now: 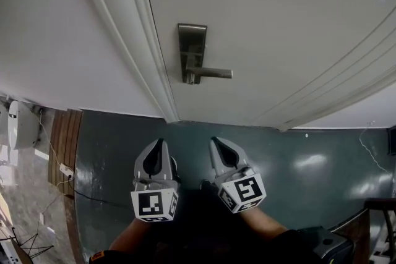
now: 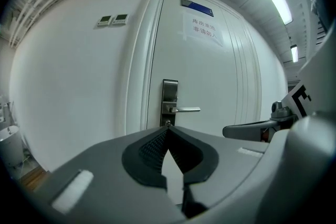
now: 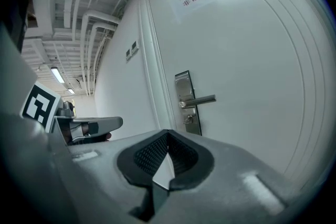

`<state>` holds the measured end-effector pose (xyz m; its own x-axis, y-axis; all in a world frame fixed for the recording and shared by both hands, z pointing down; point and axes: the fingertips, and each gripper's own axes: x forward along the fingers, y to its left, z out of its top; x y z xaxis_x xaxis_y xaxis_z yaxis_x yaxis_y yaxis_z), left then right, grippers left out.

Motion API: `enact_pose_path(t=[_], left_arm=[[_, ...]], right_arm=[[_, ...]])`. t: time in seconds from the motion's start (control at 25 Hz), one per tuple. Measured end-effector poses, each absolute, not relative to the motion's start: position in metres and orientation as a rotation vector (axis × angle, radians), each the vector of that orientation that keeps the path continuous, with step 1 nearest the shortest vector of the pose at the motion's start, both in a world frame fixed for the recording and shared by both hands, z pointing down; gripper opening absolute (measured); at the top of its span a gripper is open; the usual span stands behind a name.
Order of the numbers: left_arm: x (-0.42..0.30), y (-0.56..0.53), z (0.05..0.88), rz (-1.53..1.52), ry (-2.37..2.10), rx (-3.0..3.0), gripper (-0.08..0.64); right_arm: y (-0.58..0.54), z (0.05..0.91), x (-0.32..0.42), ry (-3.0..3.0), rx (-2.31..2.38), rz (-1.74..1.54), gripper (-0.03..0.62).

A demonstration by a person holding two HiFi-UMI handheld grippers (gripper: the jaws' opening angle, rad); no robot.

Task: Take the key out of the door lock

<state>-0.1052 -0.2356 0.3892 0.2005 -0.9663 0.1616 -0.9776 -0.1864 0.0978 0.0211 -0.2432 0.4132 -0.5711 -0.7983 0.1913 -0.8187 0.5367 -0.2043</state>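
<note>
**Door lock and both grippers, shown from the head and from each gripper.** The white door (image 1: 260, 21) stands shut in its frame (image 1: 151, 65). Near the door's left edge sits a metal lock plate (image 1: 191, 46) with a lever handle (image 1: 213, 73) pointing right. The key (image 3: 188, 119) sits in the keyhole on the lower part of the plate, just below the handle. It is clearest in the right gripper view; in the left gripper view it shows only as a small dark speck just above the jaw tips.

The left gripper (image 1: 163, 142) and the right gripper (image 1: 214, 140) are held side by side, low before the door and over the dark green floor (image 1: 309, 164). Both point toward the lock and both are well apart from it. Each is clenched: in its own view the two jaws meet at the tips with nothing between them. Neither touches the key or the handle. A marker cube (image 1: 153, 205) caps the back of each gripper.

High on the door hangs a paper notice (image 2: 202, 29), with a small blue plate (image 2: 197, 6) above it. Two wall switches (image 2: 113, 20) sit on the wall left of the frame
</note>
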Motion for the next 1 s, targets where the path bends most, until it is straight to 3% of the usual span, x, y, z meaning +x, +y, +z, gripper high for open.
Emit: enact_pose_path(t=[0.56,0.64,1.0], left_arm=[[-0.166,-0.328,0.396,0.115,-1.642,2.517,0.018],[-0.173,-0.336,0.399,0.104,-1.63,2.53,0.018],[-0.177,-0.364,0.409,0.121,-1.622,2.532,0.02]], right_arm=[[-0.318,0.413,-0.046,-2.604,1.602,0.627,-0.008],[-0.327,0.418,-0.048,-2.596,1.62,0.688,0.04],[-0.37,0.44,-0.044,-2.589,1.606,0.945,0.054]])
